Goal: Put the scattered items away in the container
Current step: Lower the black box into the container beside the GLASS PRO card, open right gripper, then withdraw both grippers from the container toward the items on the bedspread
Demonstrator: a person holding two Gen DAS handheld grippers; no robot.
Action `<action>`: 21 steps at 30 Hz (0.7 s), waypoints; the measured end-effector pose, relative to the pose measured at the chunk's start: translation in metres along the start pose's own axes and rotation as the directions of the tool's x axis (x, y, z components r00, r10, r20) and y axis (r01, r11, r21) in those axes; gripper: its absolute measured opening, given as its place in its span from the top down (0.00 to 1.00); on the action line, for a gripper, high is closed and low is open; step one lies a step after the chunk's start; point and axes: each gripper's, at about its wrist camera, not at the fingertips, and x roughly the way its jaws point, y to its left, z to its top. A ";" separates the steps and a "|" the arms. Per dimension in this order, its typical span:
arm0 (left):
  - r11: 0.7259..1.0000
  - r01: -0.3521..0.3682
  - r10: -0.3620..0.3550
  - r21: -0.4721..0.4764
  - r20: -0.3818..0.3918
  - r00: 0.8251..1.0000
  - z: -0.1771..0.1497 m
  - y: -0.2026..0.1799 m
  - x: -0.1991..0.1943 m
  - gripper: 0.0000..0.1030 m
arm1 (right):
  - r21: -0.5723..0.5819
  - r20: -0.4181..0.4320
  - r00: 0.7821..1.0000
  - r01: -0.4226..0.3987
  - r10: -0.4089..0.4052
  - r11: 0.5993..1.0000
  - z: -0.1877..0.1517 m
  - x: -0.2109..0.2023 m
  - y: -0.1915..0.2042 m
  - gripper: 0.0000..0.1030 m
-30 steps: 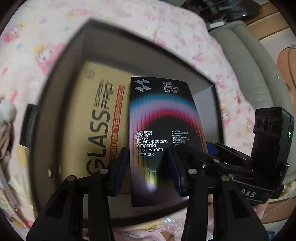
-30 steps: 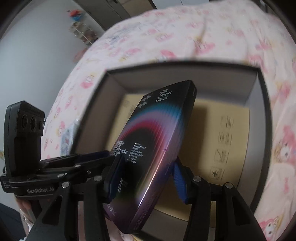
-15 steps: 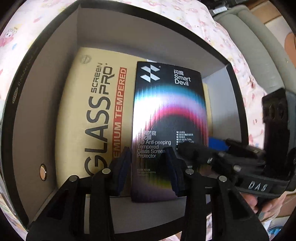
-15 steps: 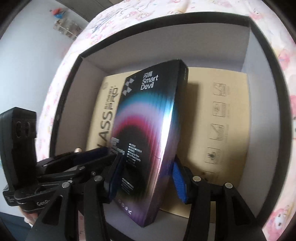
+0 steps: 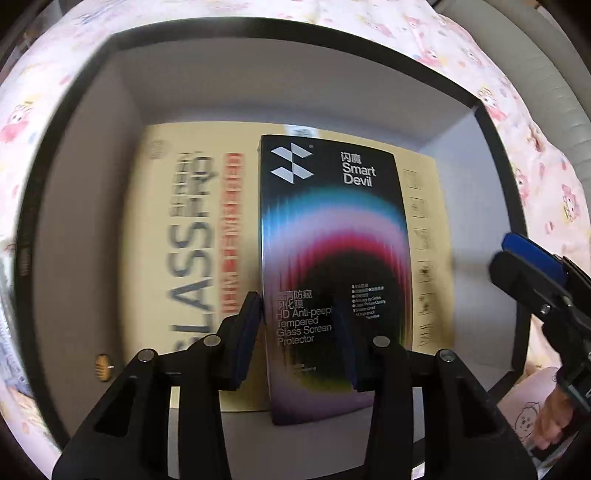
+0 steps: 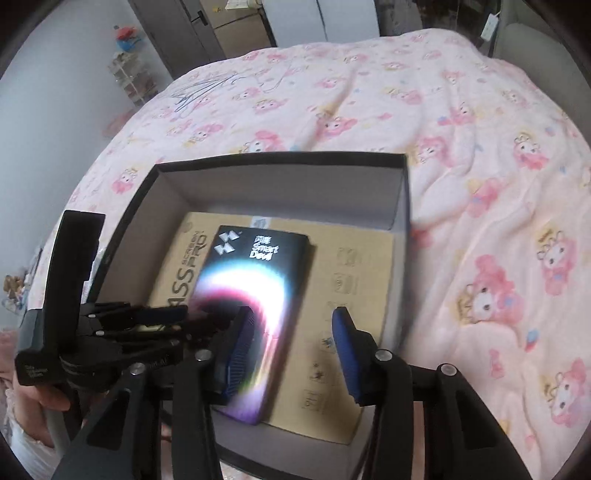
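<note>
A black Smart Devil screen-protector box (image 5: 332, 258) lies flat on a tan Glass Screen Pro box (image 5: 184, 258) inside the black container (image 5: 92, 184). My left gripper (image 5: 299, 339) hovers over its near end with the jaws apart, apparently not gripping it. My right gripper (image 6: 291, 350) is open and empty, raised above the container (image 6: 280, 158), with the Smart Devil box (image 6: 255, 288) and the tan box (image 6: 351, 295) below it. The left gripper (image 6: 155, 317) also shows in the right wrist view.
The container sits on a bed with a pink cartoon-print cover (image 6: 480, 184). A small round brown object (image 5: 103, 367) lies on the container floor at the left. A grey cushion (image 5: 554, 74) lies beyond the bed. Wardrobe doors (image 6: 240, 22) stand far back.
The right gripper has let go of the Smart Devil box and pulled up and back. The box now lies flat on the tan box. The left gripper moved further over the container.
</note>
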 end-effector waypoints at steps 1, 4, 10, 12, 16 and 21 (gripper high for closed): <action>0.999 0.033 -0.033 0.011 -0.012 0.999 -0.001 -0.004 0.002 0.62 | 0.002 0.001 1.000 -0.001 0.001 1.000 0.001 0.000 0.000 0.61; 0.983 0.175 -0.173 0.050 -0.051 0.984 -0.008 -0.013 0.006 0.66 | 0.006 0.015 1.000 -0.016 0.016 1.000 -0.001 0.001 0.004 0.61; 0.984 0.163 -0.155 -0.075 0.106 0.982 -0.012 0.028 -0.029 0.69 | -0.079 -0.032 0.998 -0.064 0.061 0.995 -0.007 0.014 0.021 0.64; 0.974 0.189 -0.174 -0.123 0.117 0.978 -0.014 0.042 -0.034 0.69 | -0.124 -0.065 0.996 -0.071 0.063 0.990 -0.011 0.023 0.035 0.64; 0.968 0.203 -0.187 -0.151 0.111 0.976 -0.020 0.053 -0.035 0.69 | -0.169 -0.171 0.982 -0.108 0.079 0.980 -0.020 0.053 0.054 0.64; 0.974 0.187 -0.177 -0.130 0.089 0.980 -0.024 0.053 -0.034 0.69 | -0.270 -0.175 0.984 -0.015 -0.034 0.963 -0.029 0.069 0.070 0.63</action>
